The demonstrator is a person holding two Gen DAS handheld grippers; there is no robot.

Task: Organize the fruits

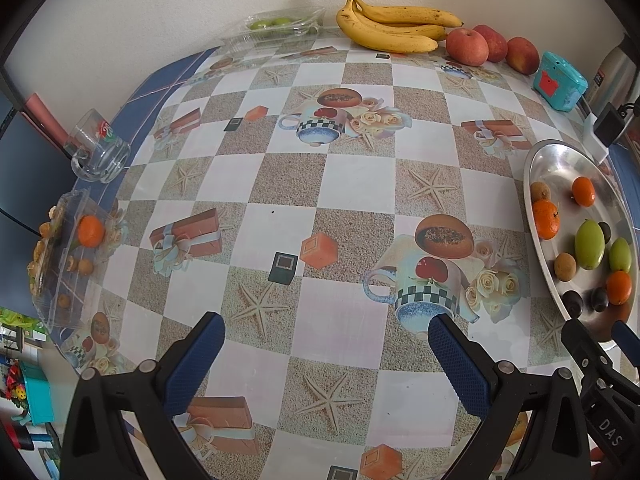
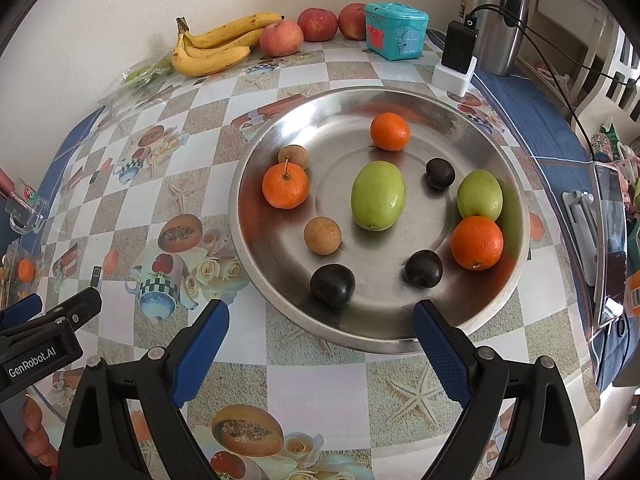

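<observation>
A round metal plate (image 2: pixel 472 112) holds three oranges (image 2: pixel 285 185), two green fruits (image 2: pixel 378 195), three dark plums (image 2: pixel 333 285) and two brown longans (image 2: pixel 322 235). My right gripper (image 2: pixel 322 318) hangs open over the plate's near rim, nothing between its blue pads. My left gripper (image 1: pixel 326 334) stands open above the bare tablecloth, left of the plate (image 1: pixel 560 160). A clear plastic box (image 1: pixel 60 256) at the table's left edge holds one orange (image 1: pixel 91 231) and small brown fruits. Bananas (image 1: pixel 394 26) and three apples (image 1: pixel 467 46) lie at the back.
A glass mug (image 1: pixel 98 152) stands at the left edge. A clear tray with green fruits (image 1: pixel 276 26) sits by the wall. A teal toy box (image 2: pixel 396 31), a charger (image 2: pixel 458 56) and a steel flask (image 2: pixel 500 12) crowd the back right. A phone stand (image 2: pixel 608 240) is right of the plate.
</observation>
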